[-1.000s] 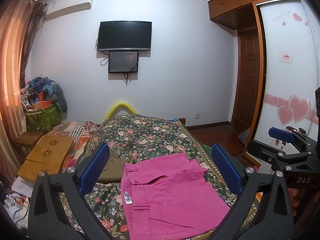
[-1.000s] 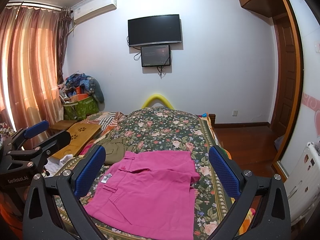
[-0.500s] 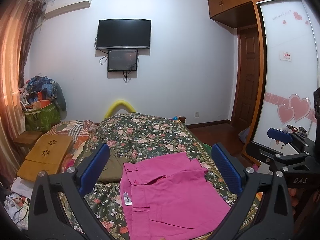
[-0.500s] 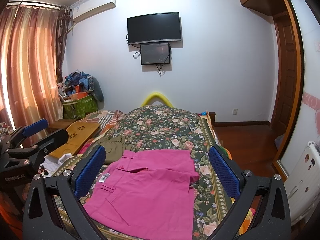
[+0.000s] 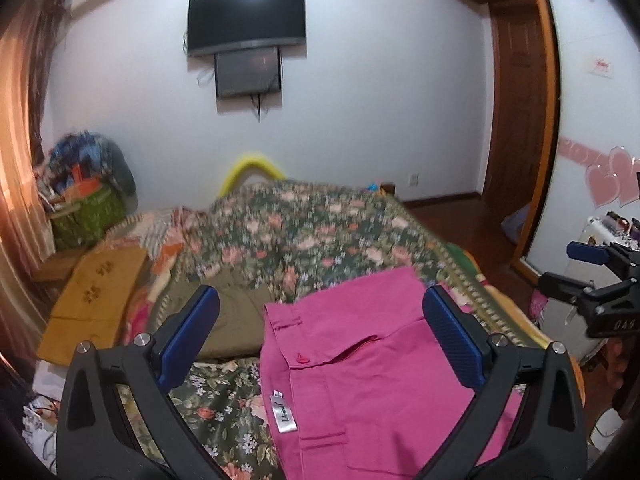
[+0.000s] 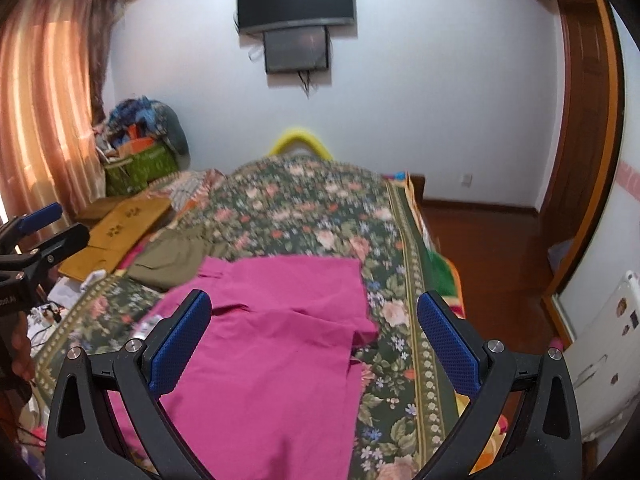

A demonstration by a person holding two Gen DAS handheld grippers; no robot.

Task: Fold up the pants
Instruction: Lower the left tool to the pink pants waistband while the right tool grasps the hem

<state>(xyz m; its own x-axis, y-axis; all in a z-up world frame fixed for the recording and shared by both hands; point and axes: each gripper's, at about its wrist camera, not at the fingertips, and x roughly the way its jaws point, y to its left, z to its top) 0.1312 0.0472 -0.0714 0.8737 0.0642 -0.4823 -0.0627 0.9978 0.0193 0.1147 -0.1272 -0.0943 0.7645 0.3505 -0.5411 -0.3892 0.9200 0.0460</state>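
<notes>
Overhead, flat magenta woven pants (image 5: 360, 380)

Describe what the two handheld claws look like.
Both match: the left claw and right claw have black triangular cut-out frames, silver bolt heads and two blue textured finger pads. White lettering marks the body, too blurred to read. No cables or sleeves show.

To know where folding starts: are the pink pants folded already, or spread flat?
Partly folded: the pink pants lie flat on the bed, with one fabric layer overlapping another.
</notes>
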